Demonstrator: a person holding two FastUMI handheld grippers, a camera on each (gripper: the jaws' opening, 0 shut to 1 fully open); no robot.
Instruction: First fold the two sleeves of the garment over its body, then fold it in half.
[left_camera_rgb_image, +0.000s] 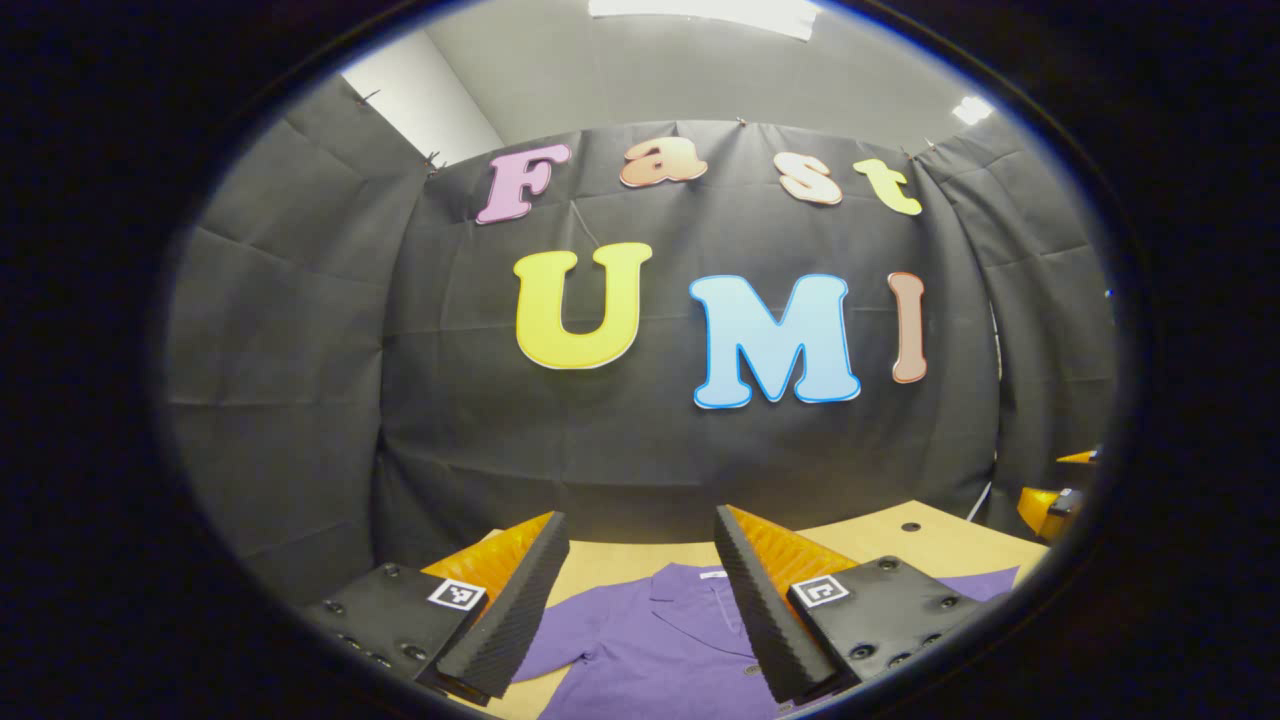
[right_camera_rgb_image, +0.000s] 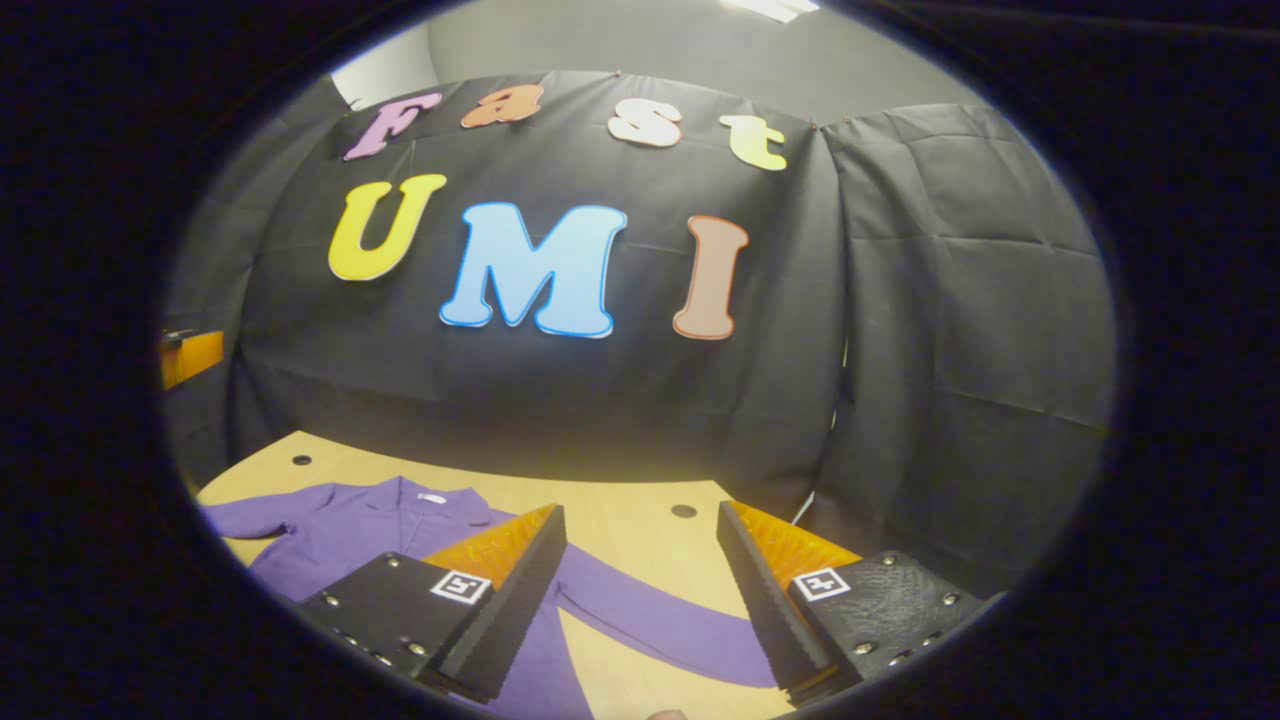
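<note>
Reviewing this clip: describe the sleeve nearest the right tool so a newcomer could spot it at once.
Start at the wooden table below the black cloth wall. A purple collared garment lies flat on it. The sleeve stretches out from the body across bare wood, between the open right tool fingers: one long purple strip, unfolded.

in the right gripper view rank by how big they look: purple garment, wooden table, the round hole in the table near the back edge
1. wooden table
2. purple garment, though the gripper hides part of it
3. round hole, by far the smallest
</note>
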